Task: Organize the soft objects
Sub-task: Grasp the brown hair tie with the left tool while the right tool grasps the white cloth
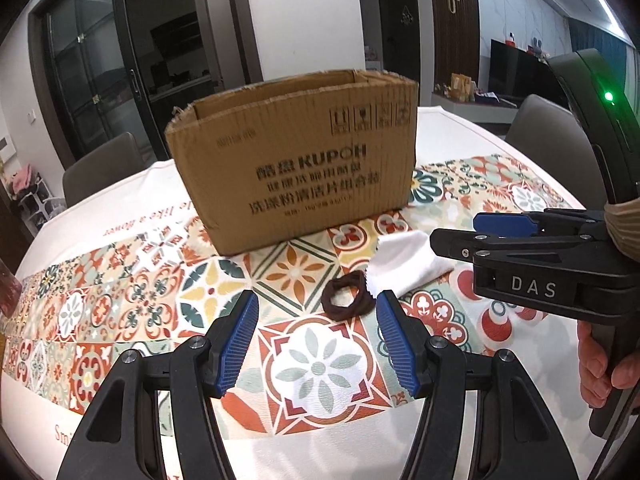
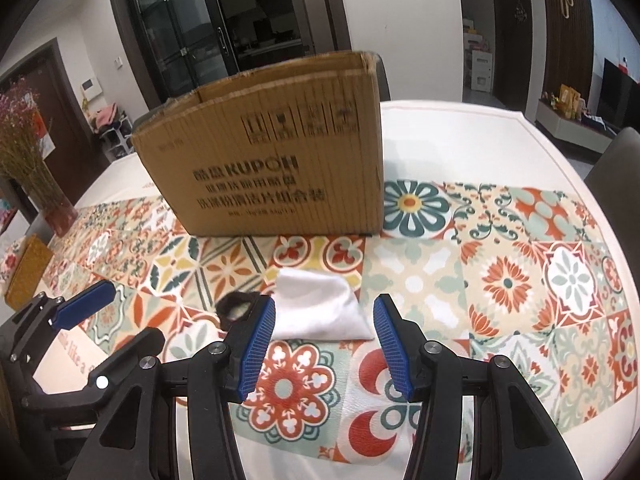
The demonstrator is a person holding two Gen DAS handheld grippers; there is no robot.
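Right wrist view: soft white folded cloth (image 2: 320,306) just ahead of wide-spread right tool (image 2: 324,344), dark brown fabric scrunchie (image 2: 236,308) leftward. Left tool (image 1: 316,344) likewise wide, nearer scrunchie (image 1: 346,294), empty.

Left gripper (image 1: 316,344) hovered near box (image 1: 296,168), jaws wide apart, empty; right gripper (image 2: 325,346) alongside, also spread, empty.

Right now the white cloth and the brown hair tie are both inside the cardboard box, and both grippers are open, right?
Not quite. The white cloth and the brown hair tie lie on the patterned tablecloth in front of the cardboard box, not inside it; the left wrist view shows this. The left gripper and right gripper are indeed open.
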